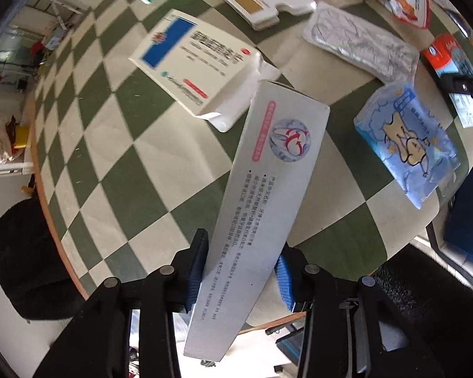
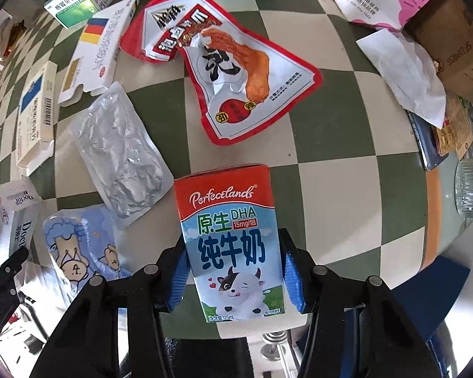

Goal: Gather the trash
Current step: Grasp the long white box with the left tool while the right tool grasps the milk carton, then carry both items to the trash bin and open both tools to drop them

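Clamped in my left gripper (image 1: 241,271), the long toothpaste box (image 1: 261,208) hangs tilted above the checkered table (image 1: 116,163). My right gripper (image 2: 233,275) pinches the milk carton (image 2: 230,239); I judge both should travel level, grips firm, clearing the foil pouch (image 2: 119,157).

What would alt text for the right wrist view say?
The right tongs grip a small milk carton over a green-and-white checkered table. Beyond it lie a red snack wrapper and a silver foil pouch.
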